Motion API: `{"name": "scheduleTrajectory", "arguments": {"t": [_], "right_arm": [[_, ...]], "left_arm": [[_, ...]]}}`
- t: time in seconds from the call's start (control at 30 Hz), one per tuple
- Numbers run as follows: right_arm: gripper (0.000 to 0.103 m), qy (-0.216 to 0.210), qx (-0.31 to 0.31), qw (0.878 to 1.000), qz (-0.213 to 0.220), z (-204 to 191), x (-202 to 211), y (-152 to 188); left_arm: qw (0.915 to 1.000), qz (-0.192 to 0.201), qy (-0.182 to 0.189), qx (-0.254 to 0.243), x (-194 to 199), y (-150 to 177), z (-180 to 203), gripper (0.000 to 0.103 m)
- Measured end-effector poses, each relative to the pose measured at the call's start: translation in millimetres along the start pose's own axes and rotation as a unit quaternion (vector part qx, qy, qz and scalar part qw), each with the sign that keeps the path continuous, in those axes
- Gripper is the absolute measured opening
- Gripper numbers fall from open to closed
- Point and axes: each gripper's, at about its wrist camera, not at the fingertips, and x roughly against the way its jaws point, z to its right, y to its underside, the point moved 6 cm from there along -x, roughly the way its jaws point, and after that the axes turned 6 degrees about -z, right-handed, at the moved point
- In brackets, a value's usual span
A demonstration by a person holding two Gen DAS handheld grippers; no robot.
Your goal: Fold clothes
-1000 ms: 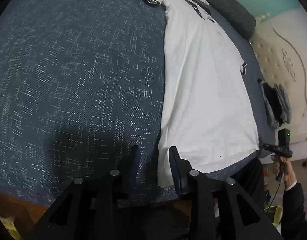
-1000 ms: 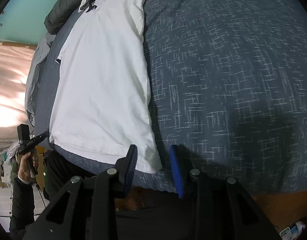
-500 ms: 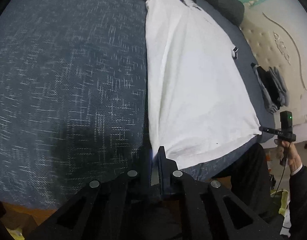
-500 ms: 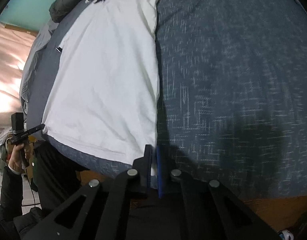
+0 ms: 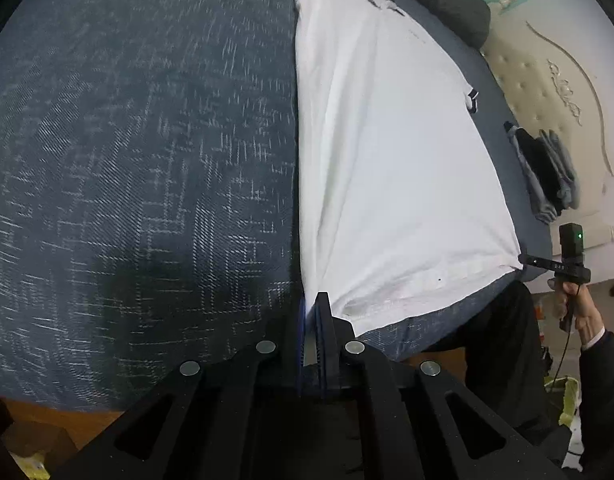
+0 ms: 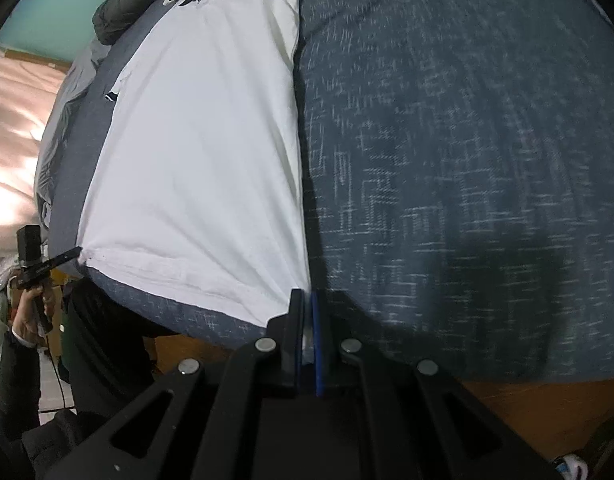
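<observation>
A white polo shirt (image 5: 387, 160) with a dark collar lies flat, collar away from me, on a dark blue patterned bedspread (image 5: 147, 160). My left gripper (image 5: 312, 300) is shut on the near left corner of its hem, and creases fan out from the pinch. In the right wrist view the same shirt (image 6: 207, 140) runs up the left half of the frame. My right gripper (image 6: 305, 296) is shut on the near right hem corner. Each gripper shows in the other's view as the opposite gripper (image 5: 525, 259) and the opposite gripper (image 6: 71, 254), each at a far hem corner.
A stack of folded dark and grey clothes (image 5: 547, 172) lies by a cream tufted headboard (image 5: 547, 80). A dark bolster (image 5: 439, 0) lies beyond the collar. A pink quilt (image 6: 15, 120) is at the left. The wooden bed edge (image 6: 527, 396) runs below the bedspread.
Both grippers, open around the hem corners a second ago, have shut on them. The hem now shows pull creases at both corners.
</observation>
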Motion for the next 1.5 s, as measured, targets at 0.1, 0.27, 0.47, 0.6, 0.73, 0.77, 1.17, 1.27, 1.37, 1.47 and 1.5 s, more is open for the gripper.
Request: {"name": "scheduleTrajectory", "arguments": {"t": [0.1, 0.27, 0.47, 0.6, 0.73, 0.77, 1.17, 1.27, 1.37, 1.47, 1.5], "right_arm": [[0.005, -0.011, -0.004, 1.000, 0.006, -2, -2, -3], [0.010, -0.040, -0.025, 0.999, 0.026, 10, 16, -7], [0.019, -0.057, -0.049, 0.994, 0.084, 20, 43, -49], [0.023, -0.089, -0.067, 0.986, 0.127, 12, 51, -93], [0.023, -0.094, -0.069, 0.982, 0.151, 1, 46, -134], [0.023, -0.093, -0.069, 0.982, 0.153, -1, 44, -145], [0.024, -0.117, -0.120, 0.968, 0.184, 17, 21, -242], [0.024, -0.123, -0.126, 0.966, 0.191, 19, 17, -261], [0.024, -0.122, -0.134, 0.965, 0.189, 21, 9, -277], [0.024, -0.125, -0.138, 0.964, 0.190, 22, 2, -292], [0.024, -0.126, -0.139, 0.963, 0.191, 23, 0, -296]], "left_arm": [[0.9999, 0.001, 0.009, 0.014, 1, -2, -4, 0.011], [0.9995, 0.016, -0.001, 0.029, 14, -16, -15, 0.029], [0.9977, 0.051, -0.009, 0.043, 32, -54, -24, 0.034], [0.9966, 0.073, -0.009, 0.037, 27, -95, -13, 0.035], [0.9956, 0.088, -0.012, 0.031, 16, -135, -1, 0.035], [0.9954, 0.089, -0.013, 0.032, 13, -145, 0, 0.035], [0.9907, 0.113, -0.008, 0.075, -11, -238, -26, 0.035], [0.9902, 0.114, -0.009, 0.081, -15, -252, -28, 0.035], [0.9901, 0.115, -0.013, 0.080, -20, -264, -27, 0.035], [0.9893, 0.119, -0.009, 0.085, -25, -275, -27, 0.035], [0.9891, 0.120, -0.010, 0.085, -26, -277, -27, 0.035]]}}
